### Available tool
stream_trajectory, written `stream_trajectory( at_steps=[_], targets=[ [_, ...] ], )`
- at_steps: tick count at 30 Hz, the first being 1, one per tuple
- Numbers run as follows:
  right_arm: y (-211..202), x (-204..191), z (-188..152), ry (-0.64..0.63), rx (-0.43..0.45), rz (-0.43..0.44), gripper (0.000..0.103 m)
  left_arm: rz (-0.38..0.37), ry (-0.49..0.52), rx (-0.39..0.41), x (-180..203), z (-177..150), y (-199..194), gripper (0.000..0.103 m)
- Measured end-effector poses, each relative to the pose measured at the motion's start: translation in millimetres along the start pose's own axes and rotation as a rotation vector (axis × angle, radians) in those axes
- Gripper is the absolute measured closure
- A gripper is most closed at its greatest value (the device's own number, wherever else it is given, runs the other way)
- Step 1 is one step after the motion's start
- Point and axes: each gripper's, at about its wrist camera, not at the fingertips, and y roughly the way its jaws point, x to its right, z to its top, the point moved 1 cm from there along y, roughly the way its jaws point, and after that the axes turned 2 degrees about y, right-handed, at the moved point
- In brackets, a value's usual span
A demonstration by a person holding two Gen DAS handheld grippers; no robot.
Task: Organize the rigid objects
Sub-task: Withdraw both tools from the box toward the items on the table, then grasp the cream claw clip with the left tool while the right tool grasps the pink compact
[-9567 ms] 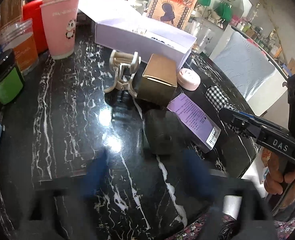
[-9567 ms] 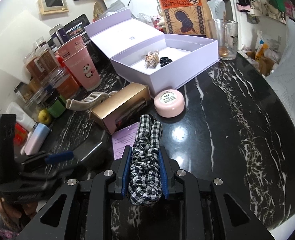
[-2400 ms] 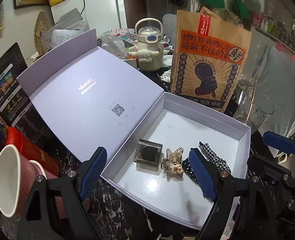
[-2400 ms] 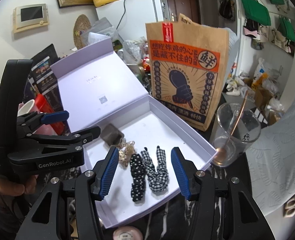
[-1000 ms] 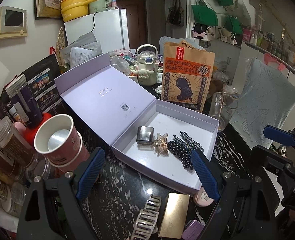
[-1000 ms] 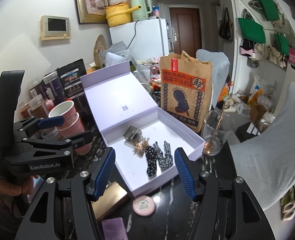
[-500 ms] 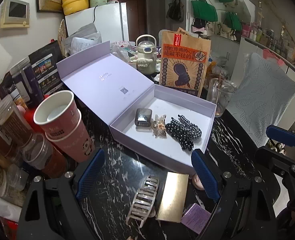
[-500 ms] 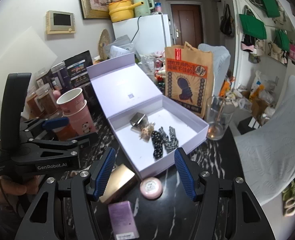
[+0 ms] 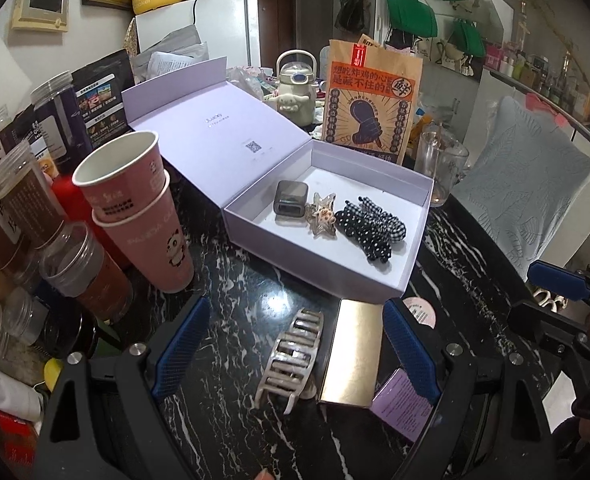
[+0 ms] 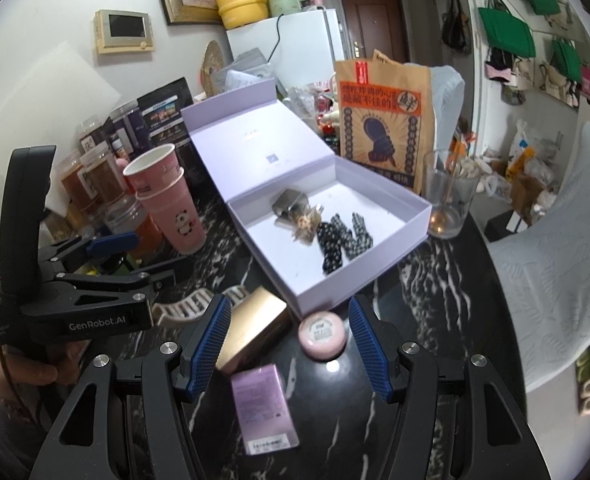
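Both claws are being held open and empty above the black marble table (image 9: 231,280). The left claw (image 9: 293,356) is being kept wide over the beige hair claw clip (image 9: 291,356) and gold box (image 9: 353,354); the right claw (image 10: 291,346) is being kept narrower over the pink round tin (image 10: 322,335). Hair accessories are being kept inside the open lilac gift box (image 9: 315,268).

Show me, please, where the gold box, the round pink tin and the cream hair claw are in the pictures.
gold box (image 9: 351,350), left wrist view, middle of its shiny top face.
round pink tin (image 10: 322,335), right wrist view, centre of its lid.
cream hair claw (image 9: 291,354), left wrist view, middle of its ribbed back.
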Motion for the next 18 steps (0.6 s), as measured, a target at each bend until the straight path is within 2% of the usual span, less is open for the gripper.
stream_trajectory(
  at_steps=[18],
  targets=[
    [25, -9, -51, 0.008, -0.089, 0.038, 0.041, -0.042, 0.015, -0.037, -2, -45, -12, 0.014]
  ],
)
